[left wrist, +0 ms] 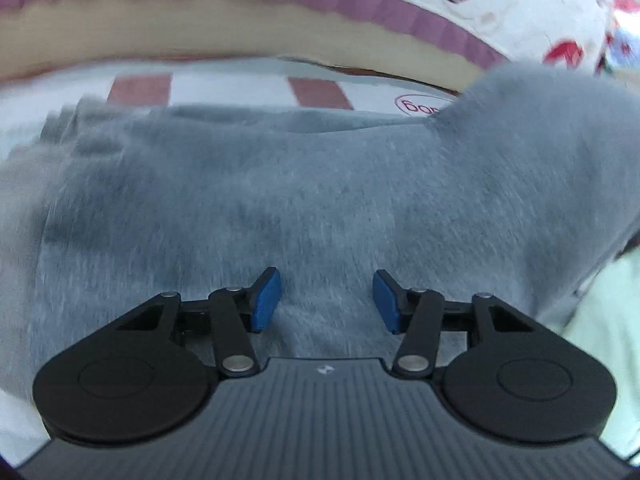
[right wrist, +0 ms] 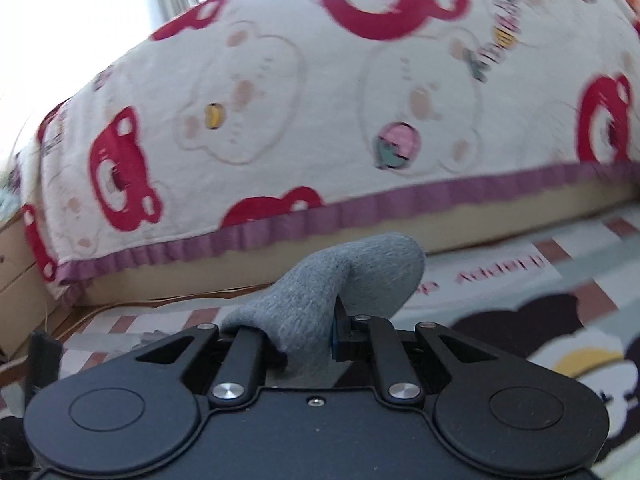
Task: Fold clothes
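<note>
Left hand-held gripper (left wrist: 326,300) is spread wide, blue pads hovering low over the grey garment (left wrist: 280,184), not gripping anything. The garment is a fuzzy, fleecy grey piece spread across a printed mat (left wrist: 240,84), with bunched folds at its far left edge and a lifted hump at the right. Looks soft, light and floppy, so it'll sag and drag unless you grab it at an edge or corner; the nap should give decent grip. Right hand-held gripper (right wrist: 304,336) is pinching a wad of that same grey fabric, which bulges up past the fingers, raised off the mat. Bear blanket (right wrist: 320,100) sits behind. Can't tell how far along the folding is.
</note>
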### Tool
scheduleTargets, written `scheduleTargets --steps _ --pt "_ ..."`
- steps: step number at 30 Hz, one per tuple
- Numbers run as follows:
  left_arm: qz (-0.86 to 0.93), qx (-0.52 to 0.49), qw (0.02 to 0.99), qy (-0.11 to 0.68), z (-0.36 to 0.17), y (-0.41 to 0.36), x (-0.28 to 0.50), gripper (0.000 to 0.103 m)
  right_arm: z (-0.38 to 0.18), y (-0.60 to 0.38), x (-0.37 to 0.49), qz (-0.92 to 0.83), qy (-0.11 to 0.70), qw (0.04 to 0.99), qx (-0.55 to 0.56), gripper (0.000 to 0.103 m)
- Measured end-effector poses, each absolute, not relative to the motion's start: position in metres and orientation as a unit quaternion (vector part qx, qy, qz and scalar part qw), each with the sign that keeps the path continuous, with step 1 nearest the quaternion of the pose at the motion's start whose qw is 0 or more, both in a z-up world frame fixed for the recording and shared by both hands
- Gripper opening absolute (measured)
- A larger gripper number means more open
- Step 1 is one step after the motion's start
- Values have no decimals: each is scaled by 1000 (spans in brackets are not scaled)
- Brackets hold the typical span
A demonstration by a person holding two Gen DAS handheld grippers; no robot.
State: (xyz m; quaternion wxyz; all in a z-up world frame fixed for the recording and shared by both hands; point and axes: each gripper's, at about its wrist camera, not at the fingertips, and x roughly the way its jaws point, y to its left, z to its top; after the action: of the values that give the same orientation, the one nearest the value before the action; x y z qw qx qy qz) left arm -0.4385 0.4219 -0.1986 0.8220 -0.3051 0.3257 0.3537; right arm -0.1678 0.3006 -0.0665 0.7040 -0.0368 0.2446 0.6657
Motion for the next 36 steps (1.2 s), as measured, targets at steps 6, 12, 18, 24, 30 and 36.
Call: scheduleTargets --steps 6,12,18,24,30,36 --pt "361 -281 821 340 -172 420 -456 51 -51 309 -188 692 223 685 -44 15" --pt "414 -303 806 296 -161 419 -539 51 -29 339 -225 743 200 635 -63 16" --pt "443 -346 786 259 -190 443 -587 48 -25 376 -295 807 159 556 -121 15" --pt "440 -392 784 195 -209 474 -601 34 -46 402 -347 834 157 507 -153 14" --pt "424 -447 774 147 -212 482 -620 33 -62 418 -368 833 180 501 -148 14" --pt "424 -476 759 135 -212 482 -632 33 -88 435 -407 838 172 482 -189 13"
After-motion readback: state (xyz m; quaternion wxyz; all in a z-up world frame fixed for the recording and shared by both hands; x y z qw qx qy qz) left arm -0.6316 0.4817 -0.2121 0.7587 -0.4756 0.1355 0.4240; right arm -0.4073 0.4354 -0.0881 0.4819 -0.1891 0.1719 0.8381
